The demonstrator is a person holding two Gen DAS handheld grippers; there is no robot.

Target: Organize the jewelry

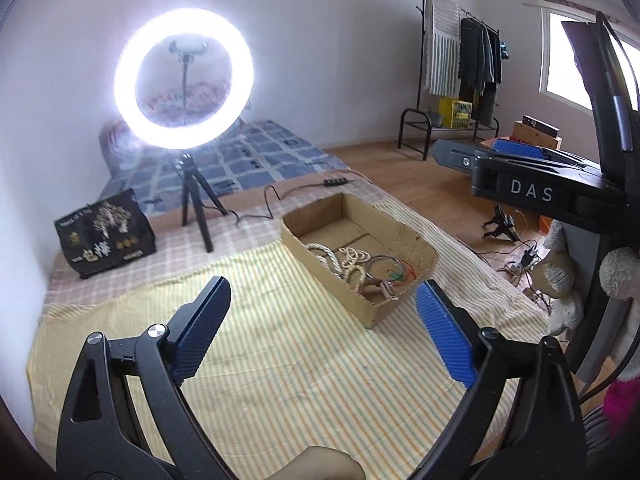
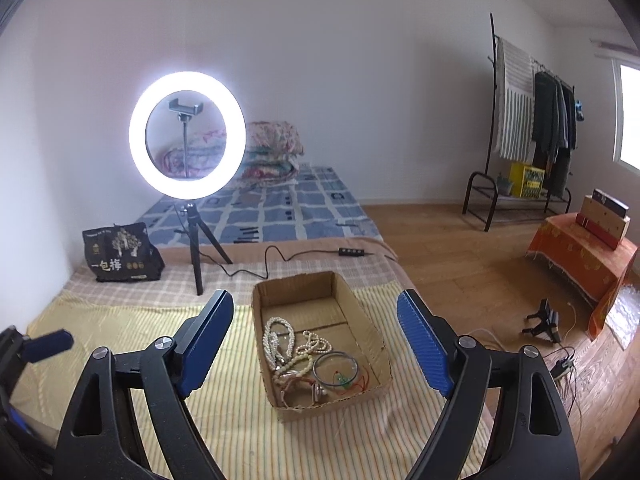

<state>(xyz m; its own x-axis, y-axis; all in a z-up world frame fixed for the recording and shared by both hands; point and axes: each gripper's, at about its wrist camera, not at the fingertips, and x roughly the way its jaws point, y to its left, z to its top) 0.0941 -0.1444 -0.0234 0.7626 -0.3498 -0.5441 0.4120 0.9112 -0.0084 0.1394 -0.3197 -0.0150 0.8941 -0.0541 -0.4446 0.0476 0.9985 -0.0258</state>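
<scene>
The shallow brown cardboard box [image 2: 320, 344] sits on your yellow striped bedspread [image 2: 240, 420], near its right-hand edge where the wooden floor [image 2: 460, 248] begins. Bare striped cloth lies to the box's left and on its near side. A lit white ring light on a black tripod [image 2: 187, 130] and a black printed bag [image 2: 120, 252] stand beyond it.

Your right gripper [image 2: 316, 346]: blue-padded fingers spread wide apart, holding nothing, touching nothing. Left gripper [image 1: 324, 334]: likewise spread wide, empty.

White bead necklaces [image 2: 278, 338] and a metal bangle [image 2: 334, 368] lie heaped in the box's near end, between your right fingers and ahead-right of your left.
</scene>
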